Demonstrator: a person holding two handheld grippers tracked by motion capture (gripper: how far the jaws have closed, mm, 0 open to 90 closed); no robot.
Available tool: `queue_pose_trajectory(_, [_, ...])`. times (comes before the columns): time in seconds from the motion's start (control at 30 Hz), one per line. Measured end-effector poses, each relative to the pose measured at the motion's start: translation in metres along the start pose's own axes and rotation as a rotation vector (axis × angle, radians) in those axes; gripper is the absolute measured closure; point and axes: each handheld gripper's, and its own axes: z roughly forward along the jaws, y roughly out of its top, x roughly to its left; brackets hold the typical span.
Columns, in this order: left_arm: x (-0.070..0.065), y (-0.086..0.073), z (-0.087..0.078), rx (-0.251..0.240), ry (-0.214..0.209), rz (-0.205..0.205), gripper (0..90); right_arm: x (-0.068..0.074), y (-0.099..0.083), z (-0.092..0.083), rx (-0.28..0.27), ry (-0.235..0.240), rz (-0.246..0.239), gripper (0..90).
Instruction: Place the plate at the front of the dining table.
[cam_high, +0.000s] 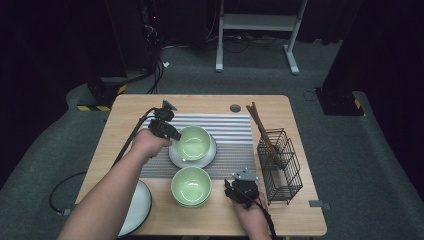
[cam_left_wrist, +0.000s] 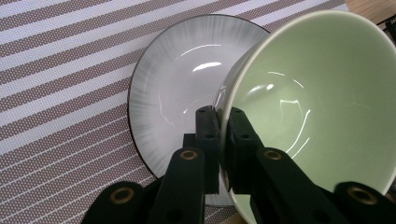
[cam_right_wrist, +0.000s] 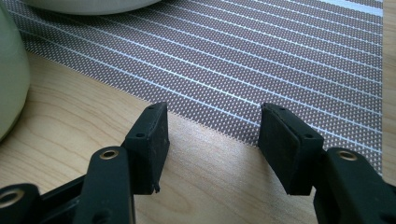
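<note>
My left gripper (cam_left_wrist: 223, 122) is shut on the near rim of a pale green bowl (cam_left_wrist: 317, 93), one jaw inside and one outside. The bowl tilts over a white plate (cam_left_wrist: 173, 88) that lies on a striped mat (cam_left_wrist: 60, 84). From above, the left gripper (cam_high: 172, 134) sits at the left edge of that bowl (cam_high: 193, 142) and plate (cam_high: 175, 156). A second green bowl (cam_high: 191, 186) stands nearer on the wood. My right gripper (cam_high: 231, 189) is just right of it, open, with nothing between its jaws (cam_right_wrist: 212, 140), low over the wood at the mat's edge (cam_right_wrist: 261, 56).
A black wire basket (cam_high: 281, 165) holding brown chopsticks (cam_high: 260, 125) stands at the table's right side. Another white plate (cam_high: 140, 205) lies at the front left, partly under the forearm. A small grey disc (cam_high: 235, 108) sits at the back edge.
</note>
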Motion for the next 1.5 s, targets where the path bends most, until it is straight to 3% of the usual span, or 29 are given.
queue_pose_trajectory(0.3, [0.001, 0.001, 0.008, 0.007, 0.000, -0.004, 85.0, 0.000, 0.000, 0.000, 0.001, 0.000, 0.000, 42.7])
queue_pose_trajectory(1.5, [0.020, 0.004, 0.035, 0.035, 0.000, -0.092, 84.9, 0.000, 0.000, 0.000, -0.001, -0.001, 0.001, 43.0])
